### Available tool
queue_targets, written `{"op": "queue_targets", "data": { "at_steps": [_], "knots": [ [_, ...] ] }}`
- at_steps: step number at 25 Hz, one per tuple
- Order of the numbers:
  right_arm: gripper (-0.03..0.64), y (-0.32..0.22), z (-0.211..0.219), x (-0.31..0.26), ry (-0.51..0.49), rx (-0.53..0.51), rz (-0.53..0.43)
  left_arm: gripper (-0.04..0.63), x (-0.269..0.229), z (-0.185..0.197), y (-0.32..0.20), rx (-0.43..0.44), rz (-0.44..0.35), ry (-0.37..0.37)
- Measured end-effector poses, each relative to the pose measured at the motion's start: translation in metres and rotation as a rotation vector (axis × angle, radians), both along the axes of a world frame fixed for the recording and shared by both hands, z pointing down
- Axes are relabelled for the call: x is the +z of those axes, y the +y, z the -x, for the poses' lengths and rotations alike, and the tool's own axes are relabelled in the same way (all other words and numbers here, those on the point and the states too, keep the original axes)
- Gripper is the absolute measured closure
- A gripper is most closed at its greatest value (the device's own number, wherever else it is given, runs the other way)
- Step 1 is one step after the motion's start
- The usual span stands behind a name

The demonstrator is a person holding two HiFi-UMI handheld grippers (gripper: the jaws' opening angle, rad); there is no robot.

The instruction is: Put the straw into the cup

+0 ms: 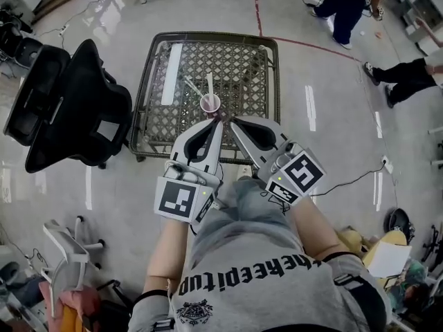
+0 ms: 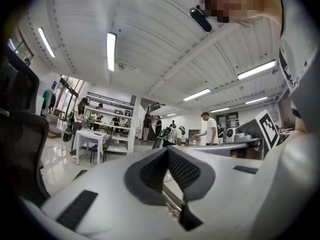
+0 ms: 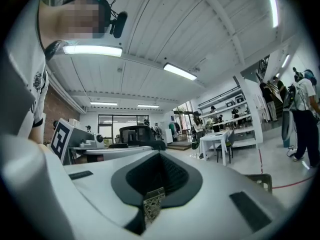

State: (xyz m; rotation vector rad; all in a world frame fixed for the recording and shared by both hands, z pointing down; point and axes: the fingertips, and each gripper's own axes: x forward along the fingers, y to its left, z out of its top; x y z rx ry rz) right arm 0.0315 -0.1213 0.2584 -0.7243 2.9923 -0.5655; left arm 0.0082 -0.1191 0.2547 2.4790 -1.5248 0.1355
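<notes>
In the head view a small pink cup stands near the front of a lattice-topped table. A white straw runs from the cup's rim toward the far side; I cannot tell whether it stands in the cup or lies behind it. A second straw lies slanted just left of it. My left gripper and right gripper are held close to my body, tips side by side just short of the cup. Both are shut with nothing in them. The left gripper and right gripper views show shut jaws and the room beyond.
A long white strip lies on the table's left part. A black office chair stands left of the table. People stand at the far right, and a cable runs over the floor on the right.
</notes>
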Motion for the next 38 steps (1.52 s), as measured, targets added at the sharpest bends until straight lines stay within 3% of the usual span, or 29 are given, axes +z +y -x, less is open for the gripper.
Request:
{"op": "queue_targets", "data": {
  "at_steps": [16, 38],
  "knots": [
    [0.617, 0.022, -0.011, -0.032, -0.003, 0.045, -0.066, 0.571, -0.018, -0.008, 0.021, 0.045, -0.030, -0.019],
    [0.617, 0.058, 0.000, -0.046, -0.014, 0.037, -0.087, 0.571, -0.031, 0.000, 0.056, 0.039, -0.054, -0.021]
  ]
}}
